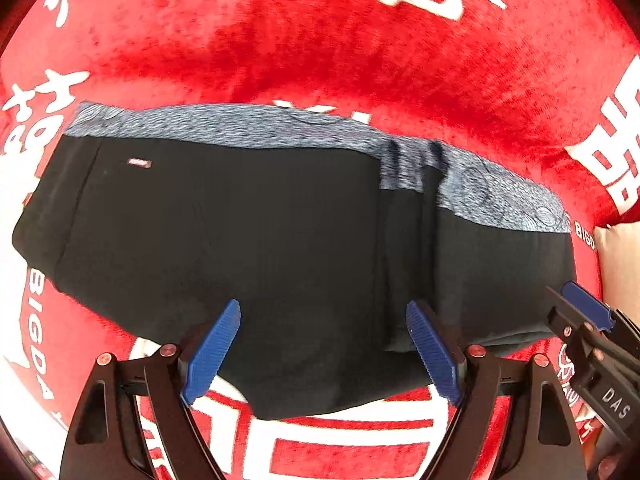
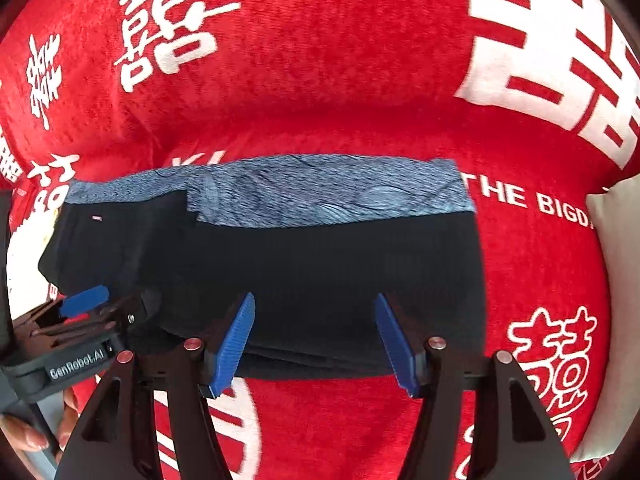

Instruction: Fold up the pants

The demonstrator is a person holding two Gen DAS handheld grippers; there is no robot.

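Both the left gripper (image 1: 323,350) and right gripper (image 2: 316,344) hang with jaws apart and empty just above the near edge of the folded black pants (image 1: 248,248), apparently released to lie flat on the red blanket (image 1: 360,52) beneath.

Pants (image 1: 248,240): matt black knit cloth, heathered blue-grey band (image 1: 240,128) at 12 o'clock. Red cover (image 1: 360,60): plush, fuzzy nap. Left gripper (image 1: 324,352): ribbed blue plastic pads (image 1: 212,352), matt black arms.

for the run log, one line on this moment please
pants: folded on red cloth | left gripper: open, empty | right gripper: open, empty
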